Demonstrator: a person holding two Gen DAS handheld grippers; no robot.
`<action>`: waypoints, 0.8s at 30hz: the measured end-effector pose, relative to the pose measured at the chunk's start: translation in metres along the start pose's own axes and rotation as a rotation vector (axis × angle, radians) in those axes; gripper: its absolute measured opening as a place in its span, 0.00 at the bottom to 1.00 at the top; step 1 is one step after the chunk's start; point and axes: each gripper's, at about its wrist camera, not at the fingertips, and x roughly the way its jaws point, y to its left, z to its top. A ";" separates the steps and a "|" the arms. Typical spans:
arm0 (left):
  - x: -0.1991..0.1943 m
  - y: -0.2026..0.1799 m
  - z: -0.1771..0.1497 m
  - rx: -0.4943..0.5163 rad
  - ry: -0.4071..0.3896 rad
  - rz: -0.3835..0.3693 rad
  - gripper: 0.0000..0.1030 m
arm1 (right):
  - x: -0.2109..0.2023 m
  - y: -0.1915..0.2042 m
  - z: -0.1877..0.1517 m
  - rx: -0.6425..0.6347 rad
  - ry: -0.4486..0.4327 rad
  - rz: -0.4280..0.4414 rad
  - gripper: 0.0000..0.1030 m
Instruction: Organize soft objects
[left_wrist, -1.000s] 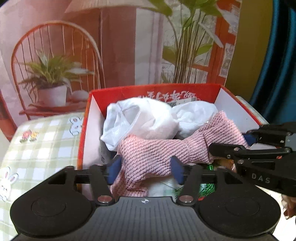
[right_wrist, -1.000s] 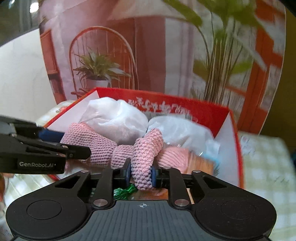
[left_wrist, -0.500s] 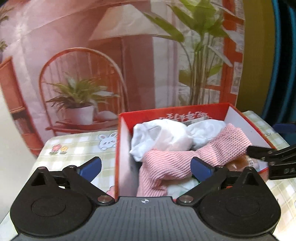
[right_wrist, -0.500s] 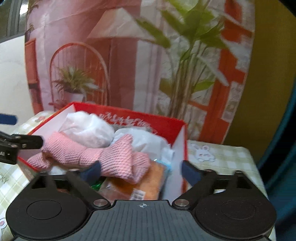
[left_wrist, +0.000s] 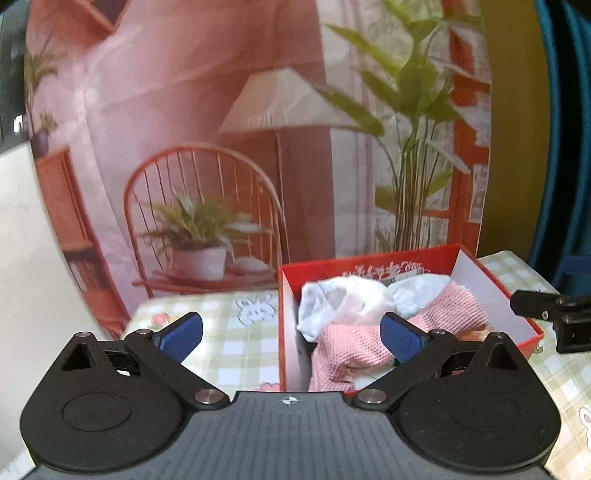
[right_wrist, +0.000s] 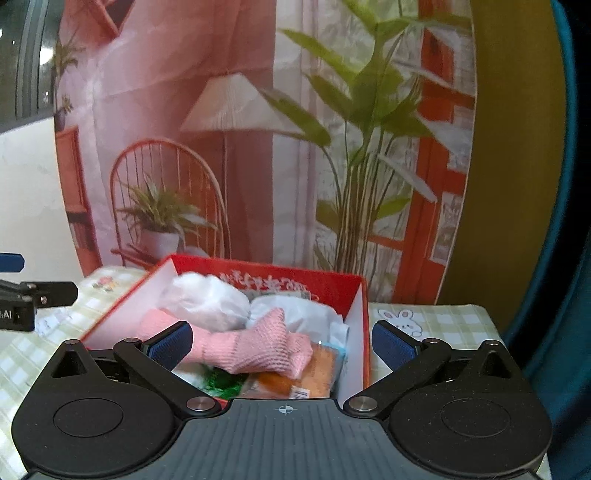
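Observation:
A red cardboard box stands on the table. A pink knit cloth lies in it, draped over white cloths. Beneath them show an orange packet and something green. My left gripper hovers open, back from the box's near left corner, with nothing between its blue pads. My right gripper is open too, above the box's near edge and clear of the pink cloth. Each view catches a black finger of the other gripper at its edge.
A green-checked tablecloth with rabbit prints covers the table on both sides of the box. Right behind the box hangs a printed backdrop of a chair, a lamp and plants. A blue curtain is at the right.
Both grippers have let go of the pink knit cloth and opened wide. They have drawn back and up from the box, which now looks smaller. The cloth stays in the box.

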 end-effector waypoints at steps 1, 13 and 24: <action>-0.007 -0.001 0.002 0.003 -0.005 -0.003 1.00 | -0.006 0.001 0.002 0.004 -0.009 0.002 1.00; -0.094 -0.001 0.016 -0.073 -0.101 -0.019 1.00 | -0.101 0.008 0.025 0.049 -0.137 -0.034 1.00; -0.158 -0.003 0.021 -0.096 -0.182 0.010 1.00 | -0.160 0.008 0.024 0.110 -0.166 -0.025 1.00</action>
